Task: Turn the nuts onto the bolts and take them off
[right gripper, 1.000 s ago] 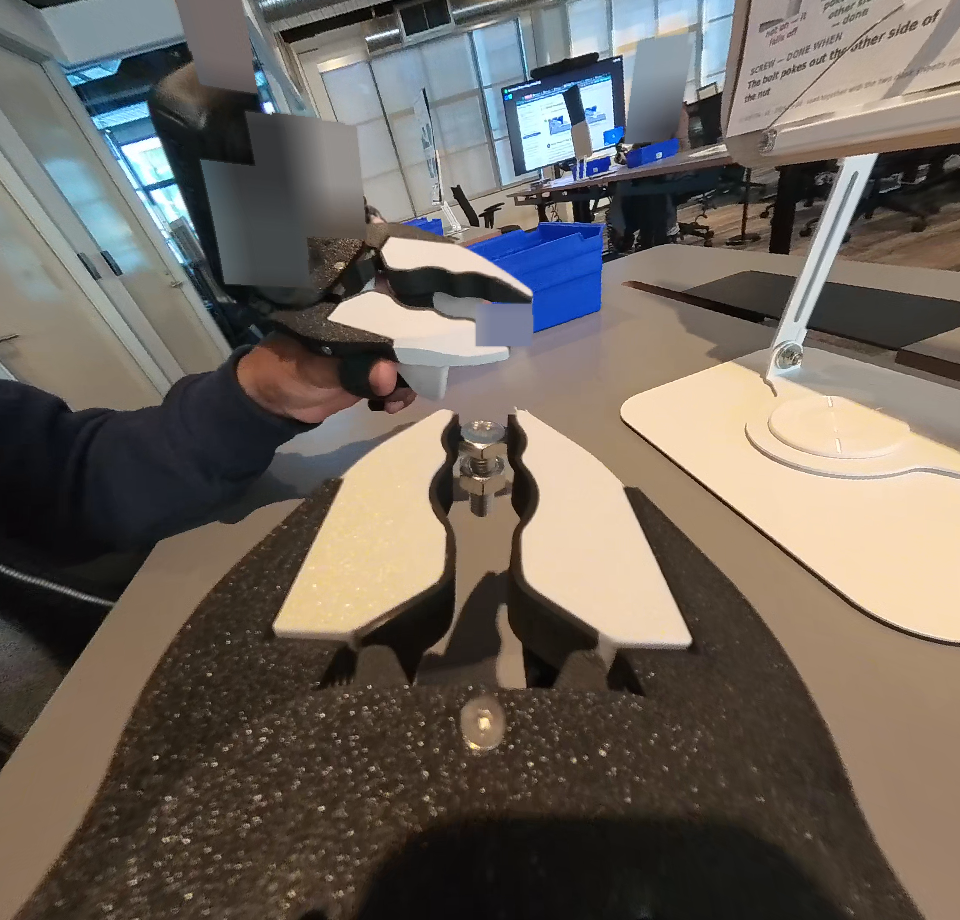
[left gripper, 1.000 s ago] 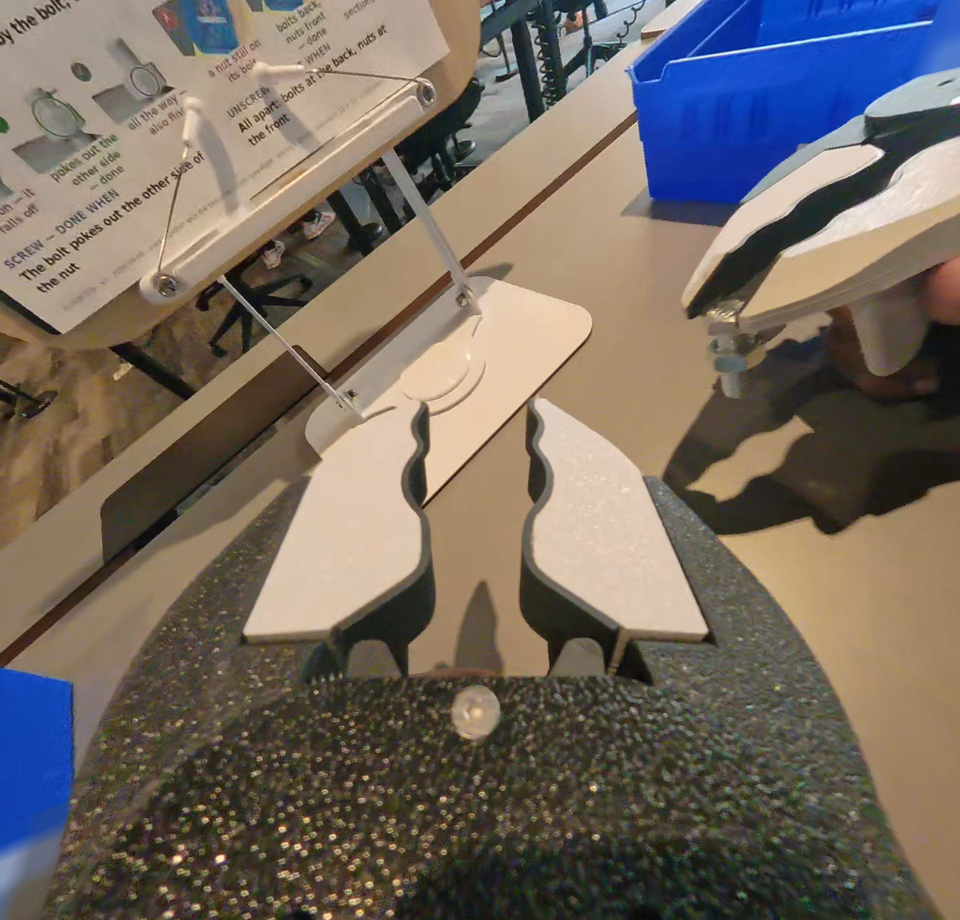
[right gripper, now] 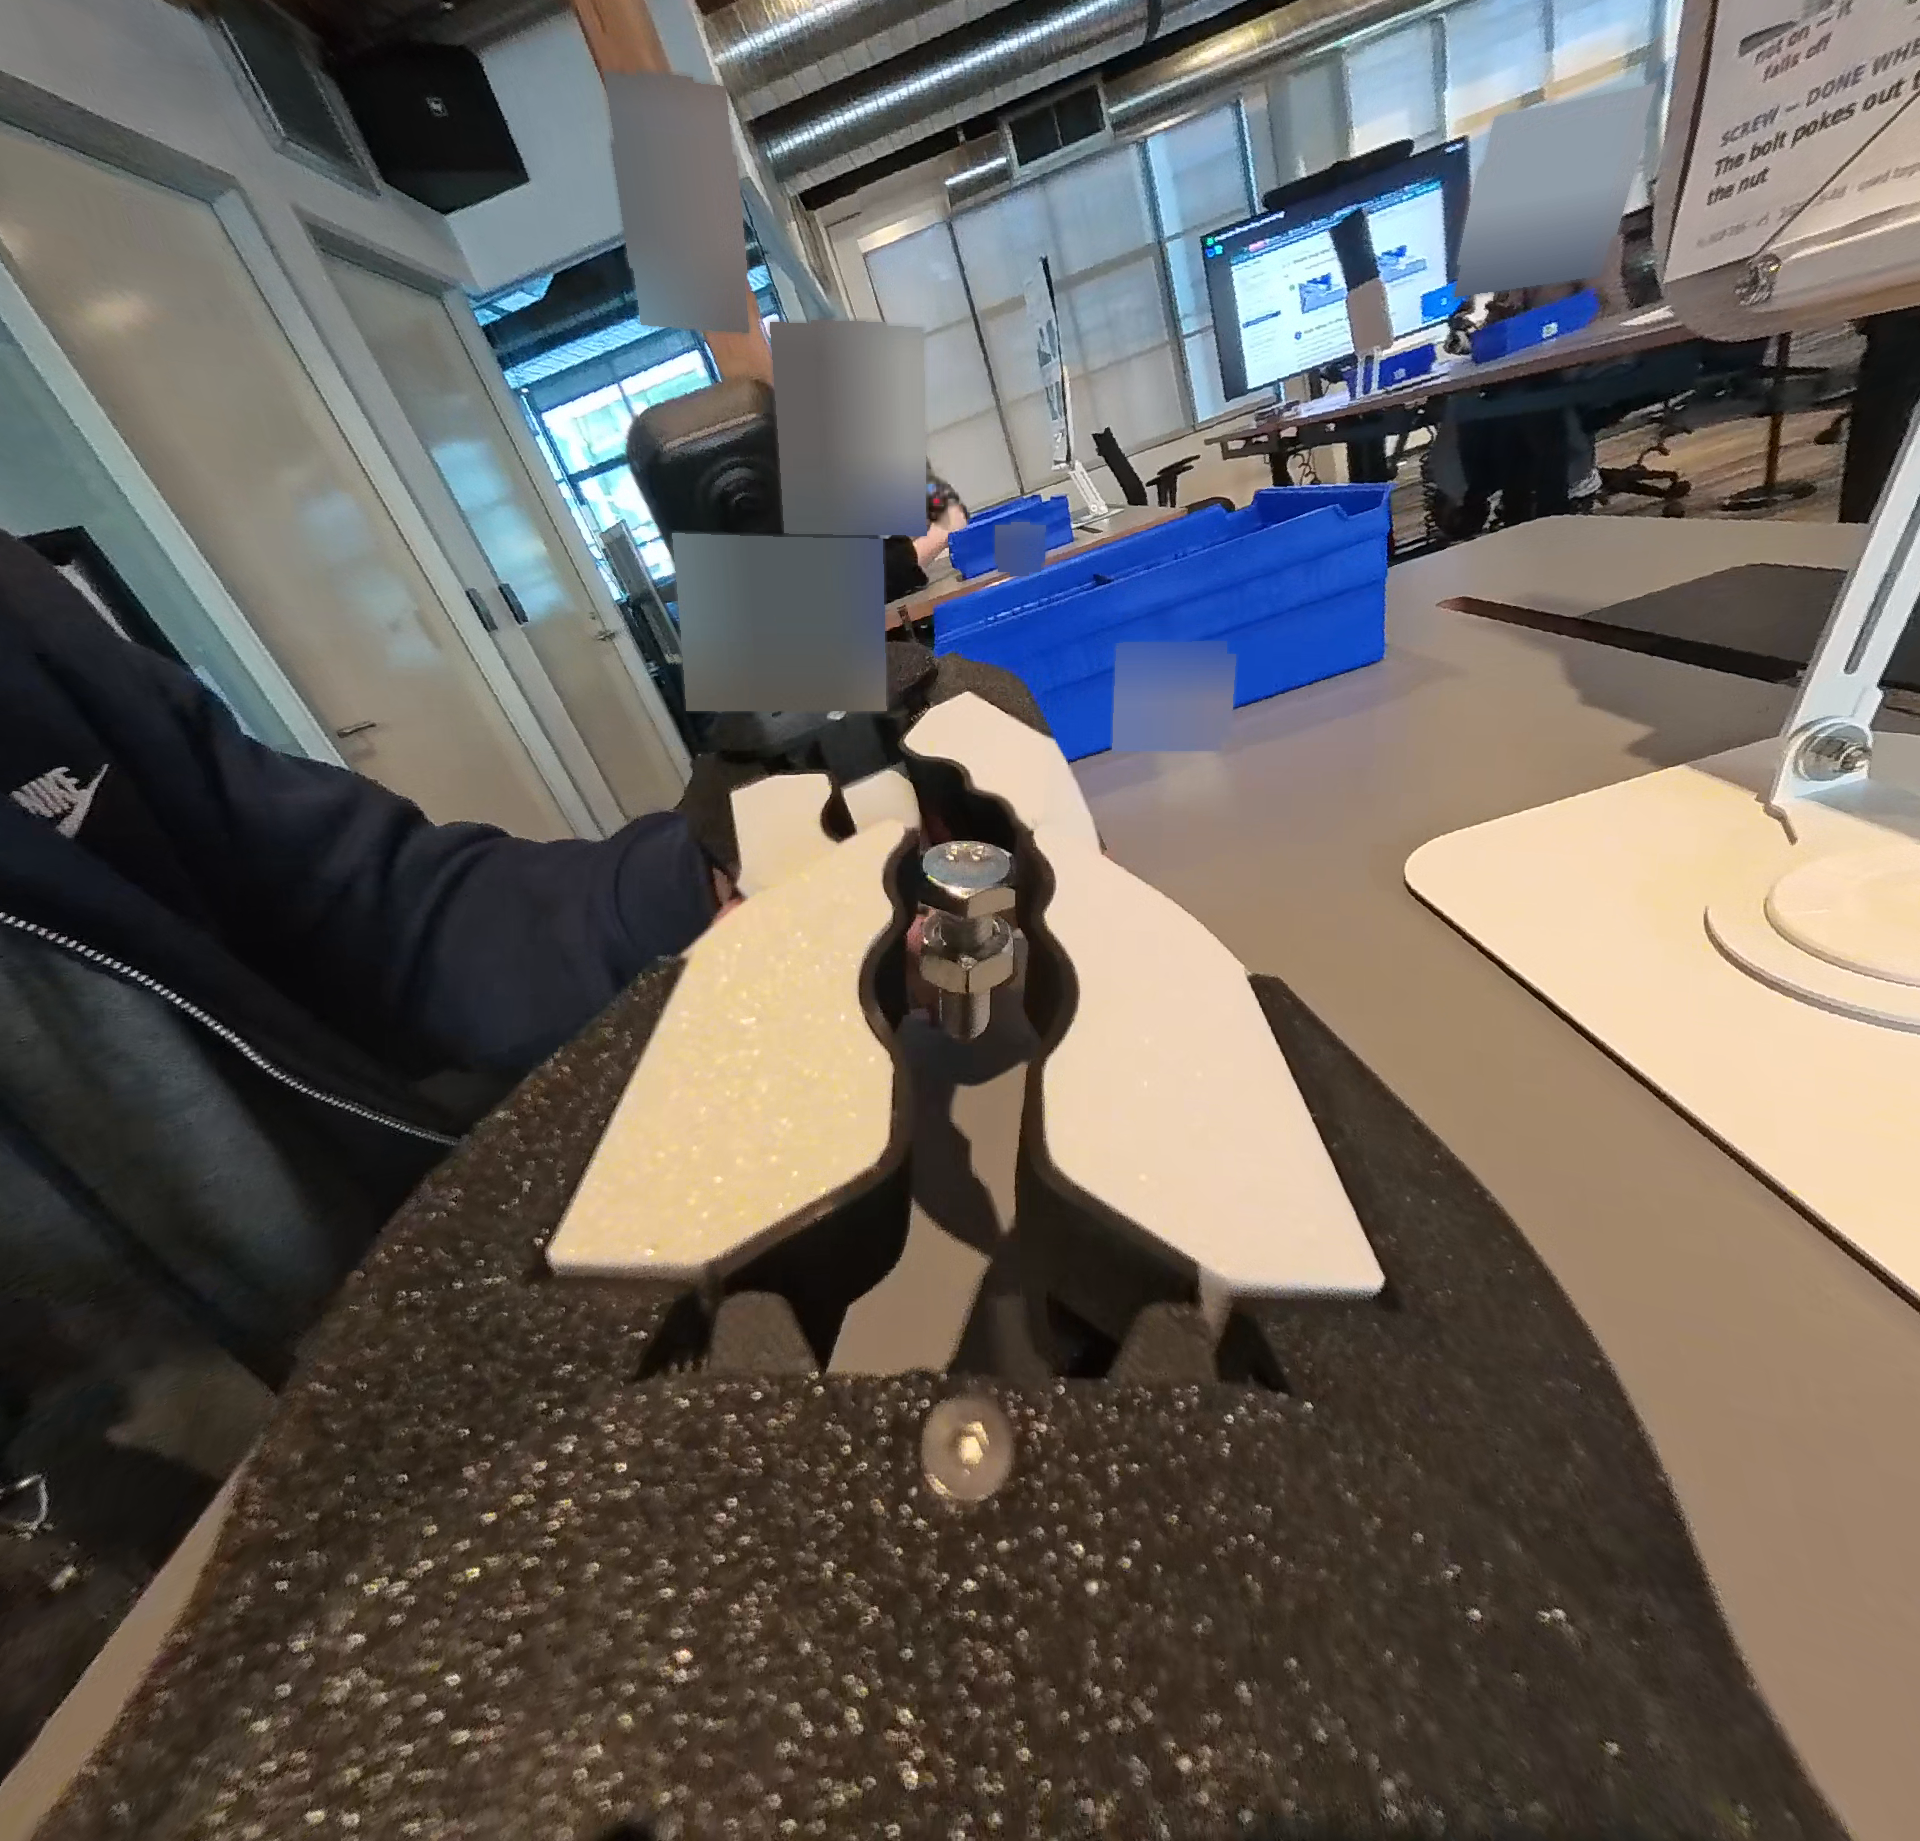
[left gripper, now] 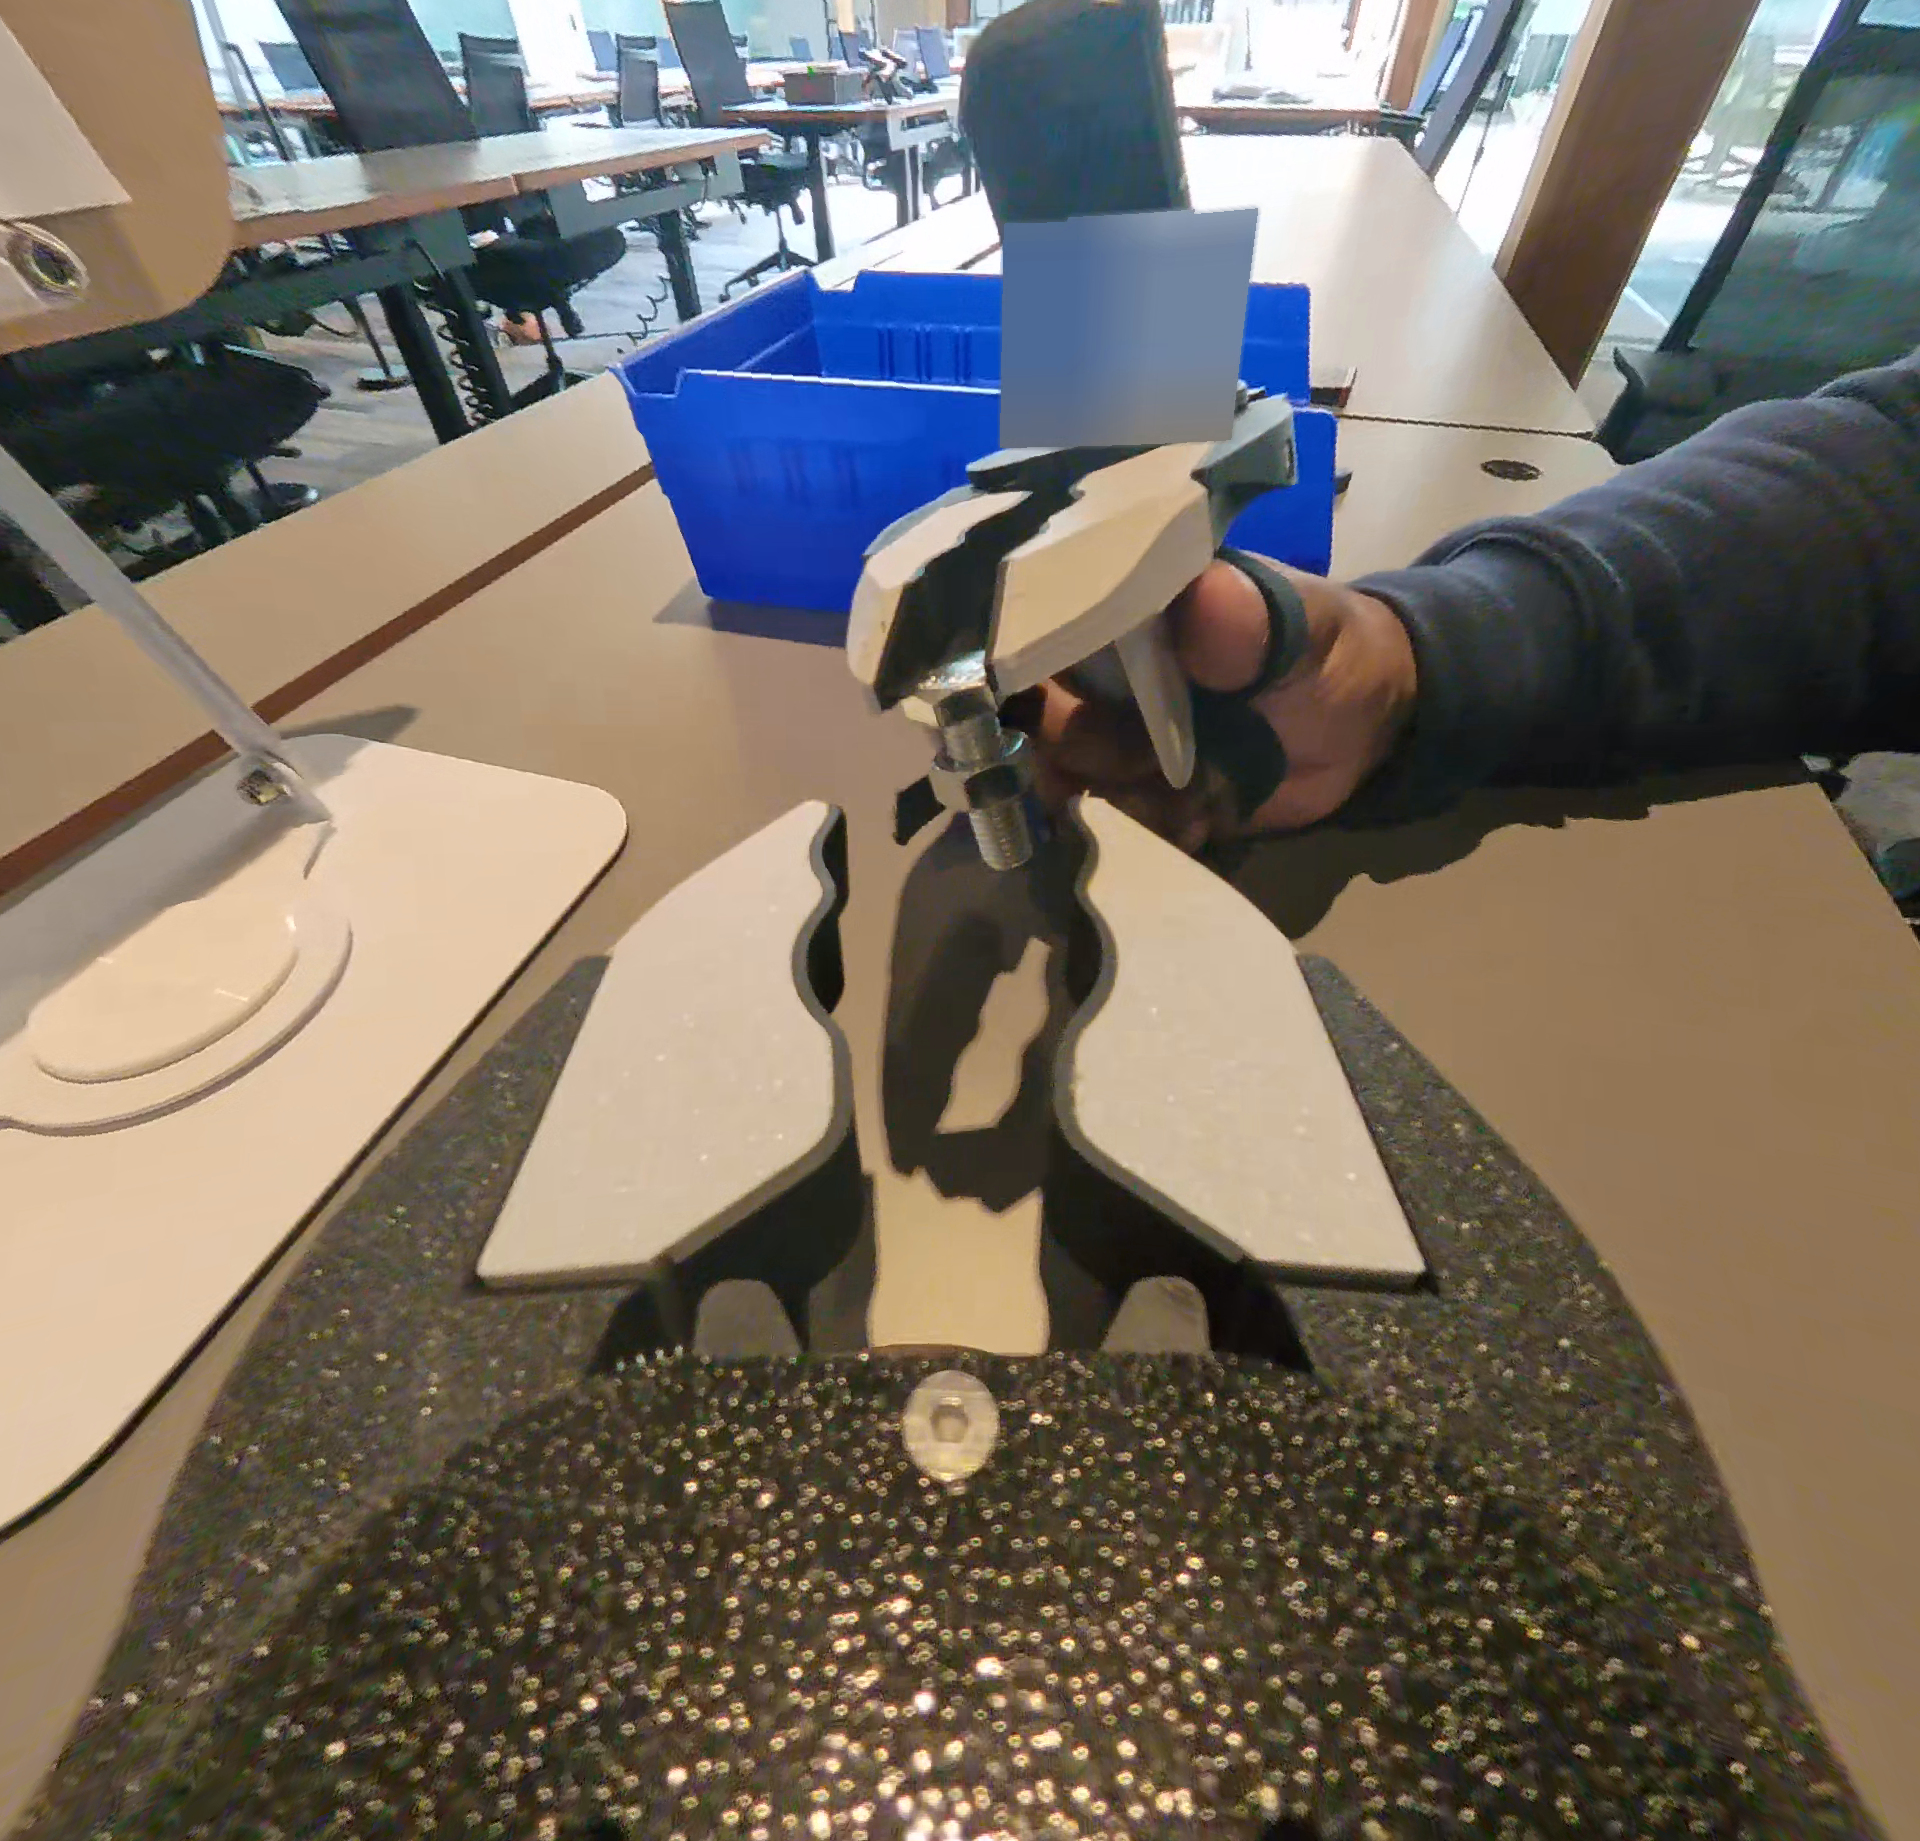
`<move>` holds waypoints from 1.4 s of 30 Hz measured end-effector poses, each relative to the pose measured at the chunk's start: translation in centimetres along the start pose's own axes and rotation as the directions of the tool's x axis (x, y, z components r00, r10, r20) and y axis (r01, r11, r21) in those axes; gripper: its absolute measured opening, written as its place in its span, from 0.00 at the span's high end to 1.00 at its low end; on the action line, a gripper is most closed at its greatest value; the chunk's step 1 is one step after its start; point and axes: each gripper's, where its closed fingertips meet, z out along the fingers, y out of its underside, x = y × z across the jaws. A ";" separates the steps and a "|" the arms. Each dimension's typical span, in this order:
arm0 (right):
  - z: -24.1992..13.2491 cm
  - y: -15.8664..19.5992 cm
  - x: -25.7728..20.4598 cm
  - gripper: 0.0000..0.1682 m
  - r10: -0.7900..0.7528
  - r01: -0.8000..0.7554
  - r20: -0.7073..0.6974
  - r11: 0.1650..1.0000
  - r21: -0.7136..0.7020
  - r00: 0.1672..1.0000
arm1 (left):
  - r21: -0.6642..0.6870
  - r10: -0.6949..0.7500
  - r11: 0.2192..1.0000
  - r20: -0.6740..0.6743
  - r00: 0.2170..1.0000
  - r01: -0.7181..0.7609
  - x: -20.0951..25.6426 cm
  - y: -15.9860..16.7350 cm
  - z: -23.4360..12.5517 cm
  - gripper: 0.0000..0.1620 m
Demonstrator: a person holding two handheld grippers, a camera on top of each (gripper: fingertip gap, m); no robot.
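Over the grey desk point(left gripper: 644, 648), the left hand-held gripper point(left gripper: 961, 835) has swung in from the side since a second ago; its fingers stand apart just under the bolt point(left gripper: 982, 752). The right hand-held gripper point(right gripper: 966, 861) stays clamped on the bolt's head, shank hanging down. The nut point(left gripper: 980, 778) sits partway along the thread, so turning it looks imminent.

bin point(left gripper: 831, 461) toward table's point(left gripper: 1558, 1012) far edge | stand base point(left gripper: 312, 918) at left edge | bolt point(left gripper: 982, 752) above table, perhaps mid-table, before bin
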 end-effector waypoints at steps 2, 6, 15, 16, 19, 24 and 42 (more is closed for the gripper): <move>0.0 0.0 0.0 0.90 0.000 0.000 0.001 1.000 0.002 1.000 | 0.016 -0.002 1.000 0.018 1.000 0.001 -0.1 -0.2 0.1 0.77; 0.1 -0.1 -0.1 0.90 -0.008 0.008 -0.005 1.000 0.007 1.000 | 0.033 -0.012 0.999 0.021 1.000 0.012 0.0 -0.4 0.2 0.82; 0.3 -0.2 0.0 0.90 -0.026 0.026 -0.027 1.000 0.012 0.999 | 0.060 -0.013 0.998 0.025 1.000 0.011 0.3 -1.0 0.1 0.89; 0.3 -0.2 0.0 0.90 -0.029 0.029 -0.038 0.999 0.016 0.999 | 0.054 0.009 0.998 0.049 0.999 -0.012 0.1 -1.0 0.1 0.89; 0.4 -0.3 0.5 0.90 -0.033 0.035 -0.079 0.999 0.025 0.996 | 0.012 0.122 0.992 0.165 0.979 -0.126 -0.4 -0.9 0.2 0.89; 0.2 -0.4 1.2 0.90 -0.037 0.043 -0.141 0.998 0.036 0.989 | -0.127 0.375 0.927 0.373 0.849 -0.353 -1.2 -0.9 0.3 0.86; 0.1 -1.4 -0.2 0.90 0.011 -0.008 -0.024 0.994 0.109 1.000 | 0.191 -0.200 0.961 -0.023 0.980 0.201 0.6 -2.2 0.1 0.86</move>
